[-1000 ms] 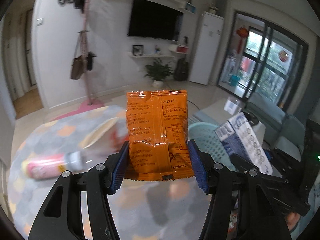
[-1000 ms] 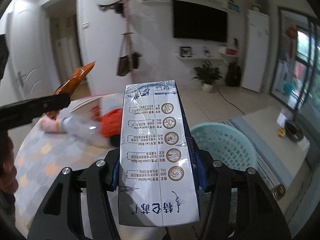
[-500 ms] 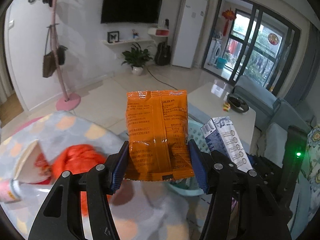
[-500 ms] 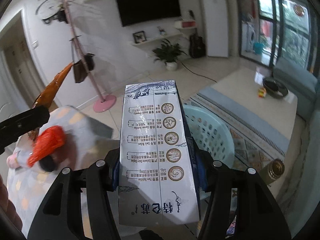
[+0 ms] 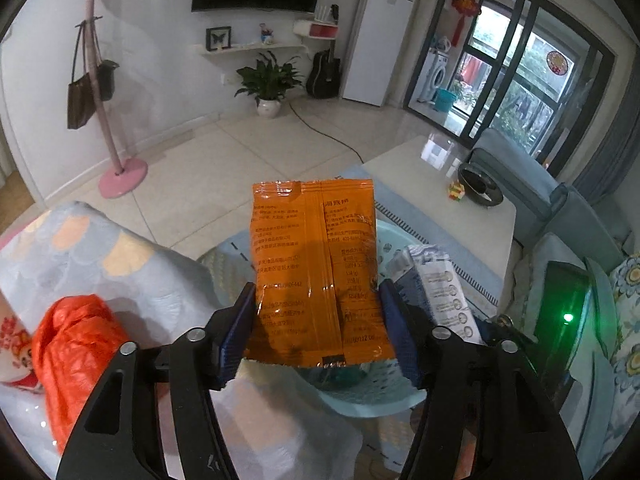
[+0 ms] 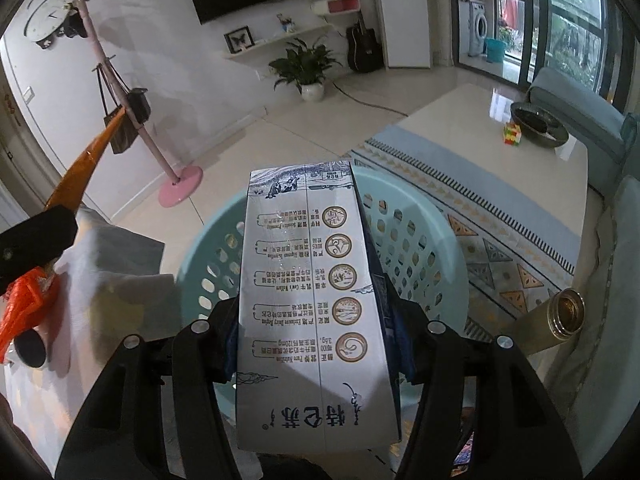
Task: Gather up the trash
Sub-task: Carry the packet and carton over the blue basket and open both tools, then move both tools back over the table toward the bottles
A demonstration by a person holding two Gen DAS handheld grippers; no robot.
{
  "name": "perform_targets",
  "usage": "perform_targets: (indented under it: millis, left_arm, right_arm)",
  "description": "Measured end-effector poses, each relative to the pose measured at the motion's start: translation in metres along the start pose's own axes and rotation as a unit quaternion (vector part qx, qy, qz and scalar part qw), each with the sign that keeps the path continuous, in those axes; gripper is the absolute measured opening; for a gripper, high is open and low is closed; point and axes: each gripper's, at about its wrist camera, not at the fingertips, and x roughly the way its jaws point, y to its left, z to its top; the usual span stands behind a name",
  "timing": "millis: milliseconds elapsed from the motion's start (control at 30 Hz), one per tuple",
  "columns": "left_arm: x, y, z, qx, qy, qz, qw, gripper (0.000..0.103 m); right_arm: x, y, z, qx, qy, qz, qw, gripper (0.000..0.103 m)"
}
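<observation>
My left gripper is shut on an orange snack packet and holds it upright over the near rim of a light blue perforated basket. My right gripper is shut on a white and blue milk carton and holds it above the same basket, which stands on the floor beside the table. The carton also shows in the left wrist view, just right of the packet. The packet's edge shows in the right wrist view.
A crumpled red plastic bag and a paper cup lie on the patterned tablecloth at left. A gold bottle stands right of the basket. A pink coat stand, a low table and a sofa stand beyond.
Both grippers have swung right from over the table to above the blue basket, each still holding its item. The table trash has slid to the left edge of view.
</observation>
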Motion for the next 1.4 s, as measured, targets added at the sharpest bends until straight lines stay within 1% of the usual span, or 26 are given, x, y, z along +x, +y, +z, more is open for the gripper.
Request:
perform_targets:
  millis: [33,67,100,167,300,467,667,767,933,1033,1067,1133,1233,1300,1367,1400]
  left_arm:
    - [0.001,-0.001,0.0,0.002,-0.002,0.001,1.0,0.068]
    - [0.0,-0.001,0.0,0.002,-0.003,0.001,1.0,0.073]
    - [-0.002,0.0,-0.001,0.003,-0.005,-0.001,1.0,0.073]
    - [-0.007,-0.001,-0.001,0.003,-0.006,-0.006,1.0,0.074]
    - [-0.021,0.006,-0.006,-0.004,-0.013,-0.011,0.9999,0.074]
    - [-0.051,0.015,-0.013,-0.013,-0.036,-0.016,0.9991,0.075]
    - [-0.104,0.033,-0.025,-0.023,-0.078,-0.016,0.9966,0.075]
    - [-0.135,0.046,-0.033,-0.034,-0.102,-0.011,0.9941,0.075]
    - [-0.185,0.08,-0.047,-0.052,-0.141,0.017,0.9885,0.075]
    - [-0.208,0.11,-0.056,-0.067,-0.155,0.043,0.9847,0.075]
    - [-0.217,0.125,-0.06,-0.076,-0.16,0.057,0.9826,0.075]
    - [-0.226,0.145,-0.065,-0.088,-0.162,0.073,0.9801,0.075]
    - [-0.235,0.184,-0.073,-0.107,-0.152,0.102,0.9772,0.075]
    - [-0.234,0.215,-0.078,-0.116,-0.137,0.131,0.9751,0.077]
    - [-0.228,0.243,-0.081,-0.124,-0.119,0.148,0.974,0.077]
    - [-0.223,0.256,-0.083,-0.128,-0.108,0.158,0.9731,0.077]
  right_arm:
    - [0.002,-0.002,0.0,0.003,0.004,0.002,1.0,0.056]
    - [0.003,-0.003,-0.001,0.006,0.007,0.005,1.0,0.058]
    - [0.003,-0.004,-0.001,0.009,0.008,0.008,1.0,0.058]
    - [0.001,-0.005,-0.001,0.009,0.006,0.009,1.0,0.06]
    - [-0.01,-0.008,-0.002,0.01,0.001,0.013,1.0,0.06]
    - [-0.034,-0.002,-0.003,-0.001,-0.01,0.03,0.999,0.06]
    - [-0.084,0.035,-0.007,-0.047,-0.041,0.063,0.996,0.06]
    - [-0.11,0.062,-0.011,-0.082,-0.059,0.082,0.992,0.06]
    - [-0.143,0.109,-0.023,-0.136,-0.081,0.118,0.98,0.06]
    - [-0.156,0.137,-0.031,-0.167,-0.09,0.139,0.972,0.06]
    - [-0.159,0.147,-0.034,-0.176,-0.091,0.147,0.969,0.06]
    - [-0.162,0.167,-0.041,-0.196,-0.09,0.165,0.962,0.06]
    - [-0.16,0.201,-0.05,-0.231,-0.082,0.184,0.952,0.06]
    - [-0.155,0.224,-0.057,-0.251,-0.07,0.209,0.943,0.049]
    - [-0.147,0.243,-0.06,-0.263,-0.051,0.225,0.937,0.036]
    - [-0.143,0.251,-0.062,-0.267,-0.042,0.23,0.935,0.035]
